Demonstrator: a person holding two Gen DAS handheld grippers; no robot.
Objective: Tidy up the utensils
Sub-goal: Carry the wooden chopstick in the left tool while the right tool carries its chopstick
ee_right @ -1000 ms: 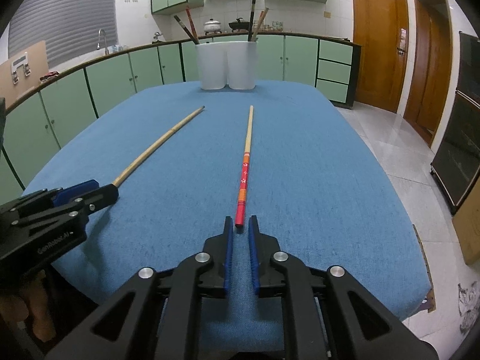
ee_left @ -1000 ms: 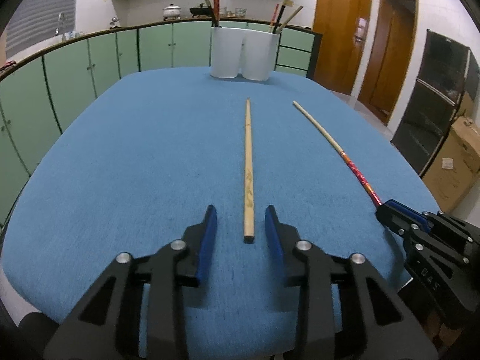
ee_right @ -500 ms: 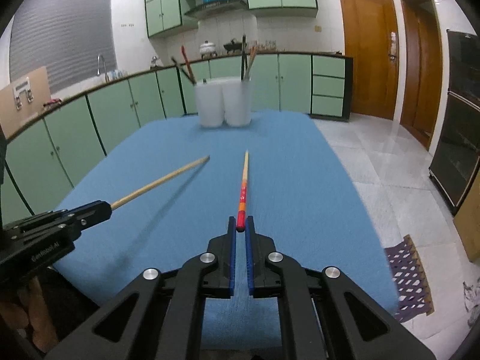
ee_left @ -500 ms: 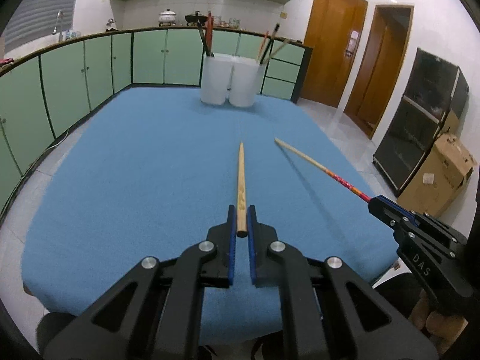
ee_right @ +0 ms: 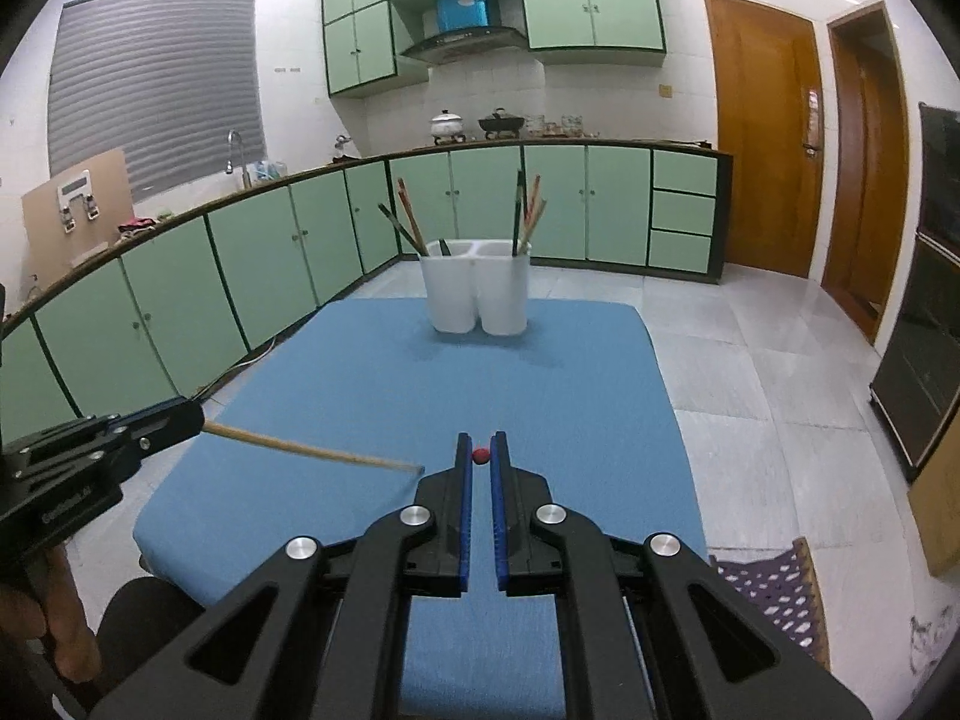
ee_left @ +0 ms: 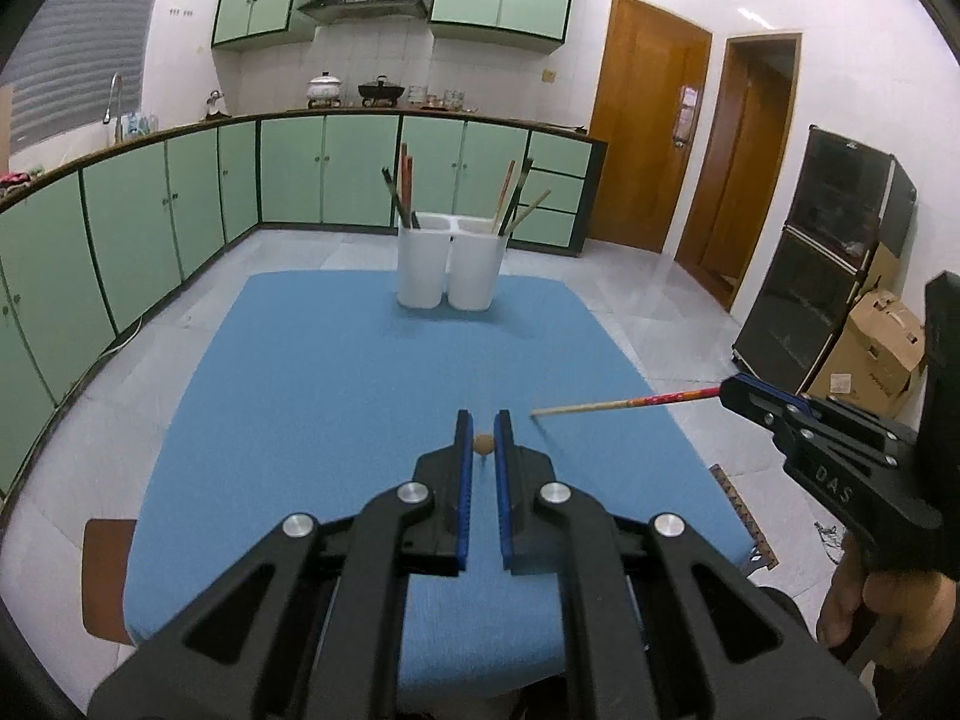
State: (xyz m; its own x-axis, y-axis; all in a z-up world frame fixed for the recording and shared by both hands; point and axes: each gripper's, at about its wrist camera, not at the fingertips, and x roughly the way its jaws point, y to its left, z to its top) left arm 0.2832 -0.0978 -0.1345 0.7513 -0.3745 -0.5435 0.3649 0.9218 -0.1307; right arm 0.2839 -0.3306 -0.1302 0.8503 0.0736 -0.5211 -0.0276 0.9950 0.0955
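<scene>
Blue-covered table [ee_left: 312, 372]: bare of loose utensils in both wrist views. White twin-compartment utensil holder [ee_left: 449, 261] stands upright near the far edge, chopsticks already leaning in each compartment.

Left gripper [ee_left: 483, 441]: clamped on a plain wooden chopstick [ee_left: 483, 443], seen end-on in its own view; from the right wrist view the shaft [ee_right: 312, 450] runs forward and inward, held above the cloth. Right gripper [ee_right: 480, 455]: clamped on a red-ended chopstick [ee_right: 480, 454], also end-on in its own view; the left wrist view shows its red patterned section and pale tip [ee_left: 624, 403] pointing inward. The two tips are near each other over the near half of the table, apart from what I can tell.

Step in hand (judgement): carry both sticks to the holder and drop them tip-down. To do it well:
- swing the tips away from each other before advancing, so the shafts do not cross;
- tilt each stick toward vertical over its compartment;
- clear the chopsticks already leaning out of the holder;
- release only once the tip is below the rim, one at a time, so the light holder is not knocked.

Writing: "DAS" on the right gripper body (left wrist view). Embossed lettering on the left gripper body, right wrist view, not legible. No other readable labels.
</scene>
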